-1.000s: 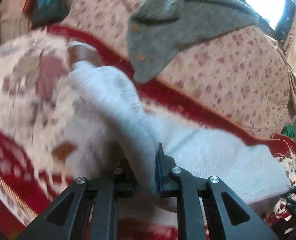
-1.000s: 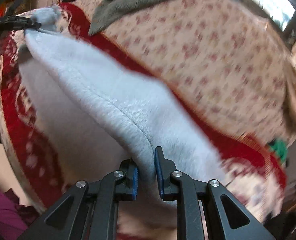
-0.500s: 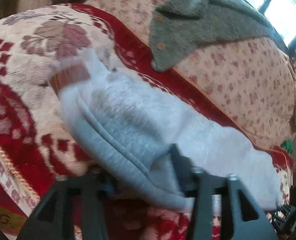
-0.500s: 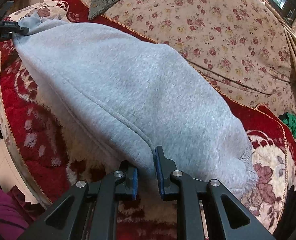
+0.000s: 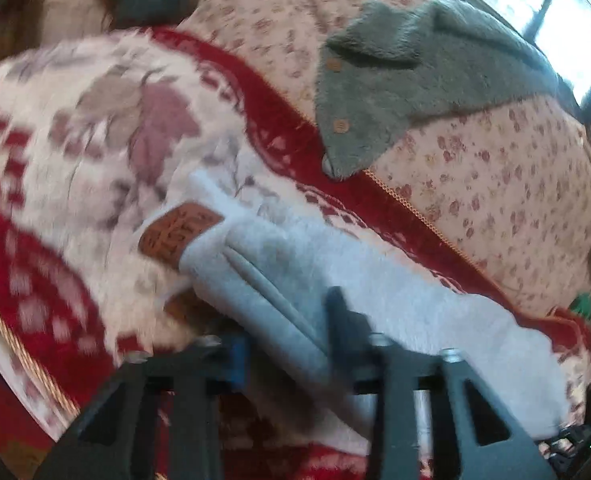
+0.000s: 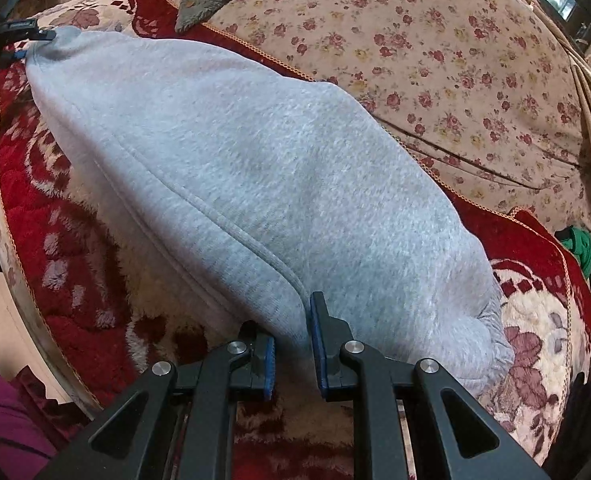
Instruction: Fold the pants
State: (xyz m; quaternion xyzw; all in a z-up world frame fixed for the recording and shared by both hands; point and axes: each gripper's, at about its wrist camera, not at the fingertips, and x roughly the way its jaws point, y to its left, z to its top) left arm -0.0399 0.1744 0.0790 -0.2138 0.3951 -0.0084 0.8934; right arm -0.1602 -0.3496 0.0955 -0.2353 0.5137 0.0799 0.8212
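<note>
- Pants point(image 6: 255, 168) are lying folded over on the red blanket point(image 6: 67, 280), between both grippers.
- Right gripper point(image 6: 293, 340) is pinching the near fold of the pants.
- Left gripper point(image 5: 287, 344) is closing, blurred; pants edge sits between its jaws, grip unclear.
- No containers are showing.

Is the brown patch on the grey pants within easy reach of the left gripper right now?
Probably yes. The brown patch lies exposed on top of the grey pants, just ahead of the left gripper, whose jaws are closing around the fabric; nothing covers it.
</note>
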